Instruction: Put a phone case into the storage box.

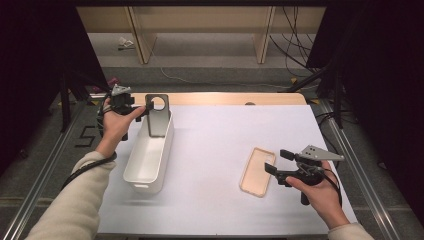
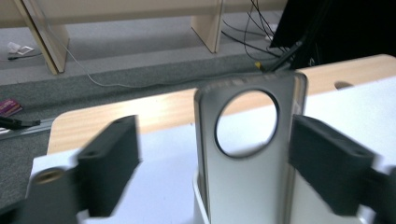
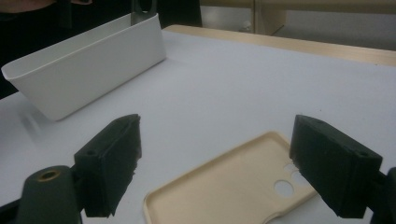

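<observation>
A grey phone case [image 1: 158, 117] with a round hole near its top stands upright in the far end of a white bin [image 1: 150, 186]. My left gripper [image 1: 147, 109] is at its top edge. In the left gripper view the grey phone case [image 2: 243, 182] sits between the spread jaws of the left gripper [image 2: 215, 135]. A wide gap lies on its left side, and the pads do not press on it. A beige phone case [image 1: 256, 172] lies flat on the white mat, hollow side up. My right gripper [image 1: 278, 161] hovers open by its right edge, the beige phone case [image 3: 233, 191] below its jaws.
The white bin [image 3: 88, 70] stretches along the left part of the mat [image 1: 215, 150], with the table's wooden edge [image 1: 225, 98] behind it. Beyond the table are wooden shelf legs and loose cables on the floor. Dark screens stand at both sides.
</observation>
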Motion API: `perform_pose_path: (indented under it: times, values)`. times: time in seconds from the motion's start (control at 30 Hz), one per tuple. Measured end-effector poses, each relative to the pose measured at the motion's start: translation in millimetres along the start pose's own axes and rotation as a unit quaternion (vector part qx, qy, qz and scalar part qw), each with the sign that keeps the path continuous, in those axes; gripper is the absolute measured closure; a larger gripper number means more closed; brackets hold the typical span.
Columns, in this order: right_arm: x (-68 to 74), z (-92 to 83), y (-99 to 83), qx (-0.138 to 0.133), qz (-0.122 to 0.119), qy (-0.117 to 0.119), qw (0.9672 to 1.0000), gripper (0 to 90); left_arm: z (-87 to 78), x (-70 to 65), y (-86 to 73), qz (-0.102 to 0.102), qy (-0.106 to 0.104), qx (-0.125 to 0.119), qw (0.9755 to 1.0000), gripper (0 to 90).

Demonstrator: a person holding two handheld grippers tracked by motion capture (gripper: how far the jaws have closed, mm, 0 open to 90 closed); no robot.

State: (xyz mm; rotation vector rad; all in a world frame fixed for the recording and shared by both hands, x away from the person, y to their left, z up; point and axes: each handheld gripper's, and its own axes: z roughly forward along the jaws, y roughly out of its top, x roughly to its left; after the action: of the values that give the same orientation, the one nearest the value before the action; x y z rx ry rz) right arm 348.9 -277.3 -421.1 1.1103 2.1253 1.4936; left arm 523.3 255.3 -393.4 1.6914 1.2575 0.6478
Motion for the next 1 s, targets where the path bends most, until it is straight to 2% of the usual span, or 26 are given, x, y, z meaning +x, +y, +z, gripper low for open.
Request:
perform_pose_path:
  times: [0.1,0.2,0.23,0.4,0.57,0.67,0.73,0.83,0.9,1.0]
  values:
    - [0.0,0.8,-0.3,0.003,0.0,-0.001,1.0,17.6,-13.3,-2.0,-1.7,0.007,-0.013,0.001,0.9999,5.4]
    - [0.4,1.4,-0.4,0.004,-0.001,0.0,1.0,17.5,-28.2,-8.8,-6.4,0.007,-0.031,-0.003,0.9995,0.4]
    - [0.3,1.8,-0.5,0.005,-0.001,0.0,1.0,17.6,-33.4,-11.9,-8.3,0.007,-0.036,-0.006,0.9993,0.0]
    - [0.4,2.7,-0.9,0.008,-0.001,-0.001,1.0,17.5,-56.6,-29.8,-21.3,0.033,-0.053,-0.011,0.998,0.0]
    - [0.4,3.5,-1.5,0.011,-0.001,0.0,0.9999,17.5,-77.4,-43.9,-37.2,0.04,-0.066,-0.02,0.9968,0.0]
    - [0.3,4.8,-1.7,0.013,-0.001,0.0,0.9999,17.6,-88.3,-55.3,-49.9,0.044,-0.085,-0.027,0.995,0.0]
    - [0.5,5.7,-1.9,0.015,-0.001,0.0,0.9999,17.6,-95.8,-65.4,-59.1,0.054,-0.099,-0.033,0.9931,0.2]
    - [1.4,8.1,-1.9,0.017,-0.001,0.003,0.9999,17.6,-105.3,-82.2,-74.1,0.074,-0.121,-0.028,0.9896,0.1]
    - [1.8,10.1,-2.3,0.021,-0.003,0.004,0.9998,17.6,-108.3,-87.5,-78.5,0.083,-0.123,-0.027,0.9886,0.0]
    - [3.2,12.2,-2.4,0.024,-0.007,0.007,0.9997,17.6,-112.8,-94.2,-85.1,0.086,-0.131,-0.031,0.9872,0.0]
